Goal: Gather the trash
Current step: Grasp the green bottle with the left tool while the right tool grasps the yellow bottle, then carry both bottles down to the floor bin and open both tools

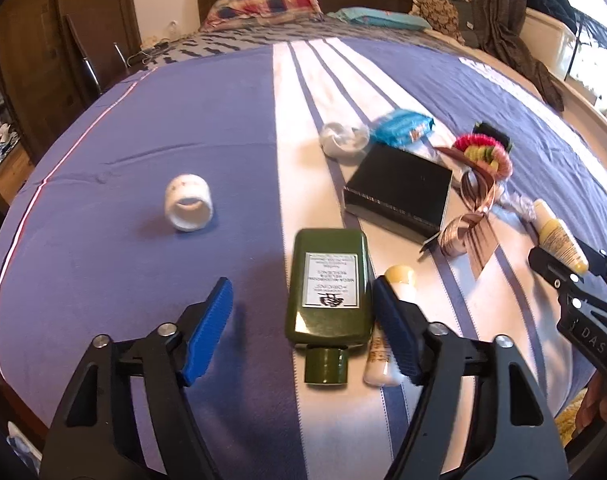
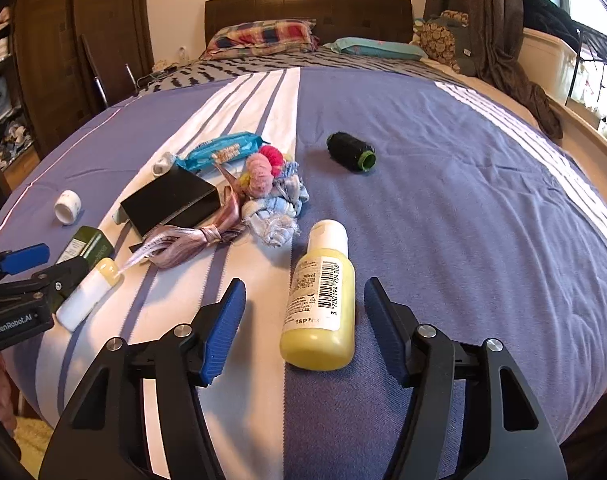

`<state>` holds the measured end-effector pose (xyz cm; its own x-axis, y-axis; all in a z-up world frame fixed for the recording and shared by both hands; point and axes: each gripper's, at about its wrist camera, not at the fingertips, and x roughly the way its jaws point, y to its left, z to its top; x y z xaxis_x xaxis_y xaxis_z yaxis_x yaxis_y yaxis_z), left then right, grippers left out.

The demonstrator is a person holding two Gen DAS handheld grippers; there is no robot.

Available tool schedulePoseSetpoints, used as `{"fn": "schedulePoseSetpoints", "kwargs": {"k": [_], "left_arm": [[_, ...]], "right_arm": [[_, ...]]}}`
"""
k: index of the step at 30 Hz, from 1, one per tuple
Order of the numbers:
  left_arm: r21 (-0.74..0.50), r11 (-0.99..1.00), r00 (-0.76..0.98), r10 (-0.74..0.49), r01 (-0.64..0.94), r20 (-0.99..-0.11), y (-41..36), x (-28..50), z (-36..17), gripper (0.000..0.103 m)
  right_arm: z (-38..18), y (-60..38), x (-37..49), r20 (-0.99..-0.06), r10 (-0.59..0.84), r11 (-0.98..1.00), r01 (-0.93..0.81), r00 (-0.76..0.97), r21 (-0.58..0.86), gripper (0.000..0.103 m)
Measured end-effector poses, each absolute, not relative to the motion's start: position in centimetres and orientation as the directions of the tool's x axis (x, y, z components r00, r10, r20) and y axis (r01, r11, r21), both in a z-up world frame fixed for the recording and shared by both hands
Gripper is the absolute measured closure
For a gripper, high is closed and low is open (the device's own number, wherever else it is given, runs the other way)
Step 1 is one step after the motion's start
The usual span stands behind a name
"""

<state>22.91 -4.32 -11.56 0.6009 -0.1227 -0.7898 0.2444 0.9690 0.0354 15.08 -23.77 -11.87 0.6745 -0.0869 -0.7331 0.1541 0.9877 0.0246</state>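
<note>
A dark green bottle (image 1: 329,288) lies on the striped bedspread (image 1: 143,140) with its cap towards me. It sits between the fingers of my left gripper (image 1: 302,296), which is open, its left pad well clear of the bottle. A small white tube with a yellow cap (image 1: 383,356) lies just past the right finger. In the right wrist view a yellow bottle with a white cap (image 2: 321,300) lies between the fingers of my right gripper (image 2: 305,286), which is open, with gaps on both sides.
A black box (image 1: 399,188), a blue wrapper (image 1: 403,126), a ribbon (image 1: 469,224), pink scrunchies (image 1: 485,152) and a white roll (image 1: 189,202) lie further up the bed. A black thread spool (image 2: 351,151) lies apart to the right. Pillows (image 2: 263,36) lie at the headboard.
</note>
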Motion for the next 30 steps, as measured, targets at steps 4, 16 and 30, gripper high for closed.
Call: {"fn": "schedulePoseSetpoints", "kwargs": {"k": [4,16,30], "left_arm": [[-0.022,0.969,0.577,-0.164,0.245,-0.800,-4.1,23.4,-12.3,0.047],[-0.004,0.965,0.601,-0.165,0.260,-0.782,-4.3,22.9,-11.7,0.063],[-0.035,0.968,0.702,-0.206,0.250,-0.682,-1.9,13.9,-5.2,0.063]], "right_arm": [[-12.1,-24.2,15.5,-0.729,-0.089,0.986,0.163,0.678,0.031,0.055],[-11.6,-23.9,15.0,-0.710,-0.125,0.987,0.156,0.693,-0.022,0.071],[-5.1,-21.6,7.5,-0.611,-0.103,0.992,0.122,0.785,-0.011,0.071]]}}
